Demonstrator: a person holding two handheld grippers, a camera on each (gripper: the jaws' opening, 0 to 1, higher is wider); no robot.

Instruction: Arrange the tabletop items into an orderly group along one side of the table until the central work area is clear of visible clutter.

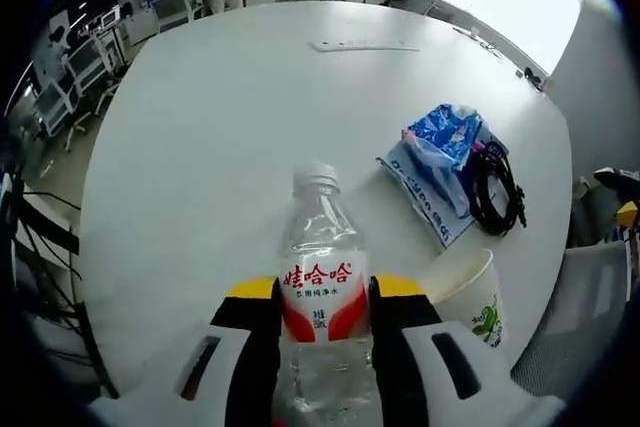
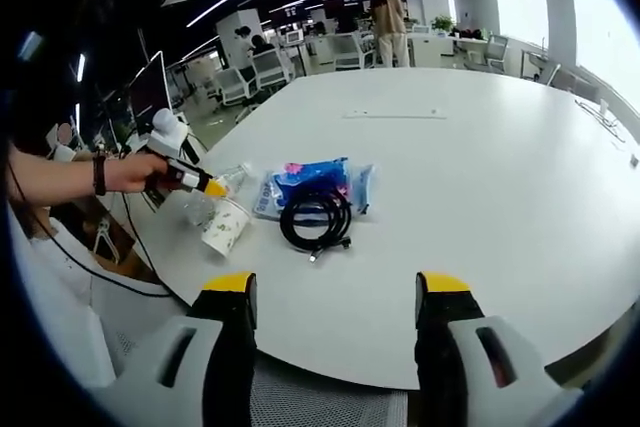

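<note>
1. The left gripper (image 1: 322,315) clamps a clear water bottle (image 1: 320,277) at the white table (image 1: 220,117) edge, beside a paper cup (image 1: 470,292).
2. The right gripper (image 2: 335,292) hovers open-jawed near a coiled black cable (image 2: 317,215) lying on a blue tissue pack (image 2: 312,179).

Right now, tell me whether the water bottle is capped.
Capped: a white cap sits on the water bottle, which is clamped between the left gripper's jaws.
</note>
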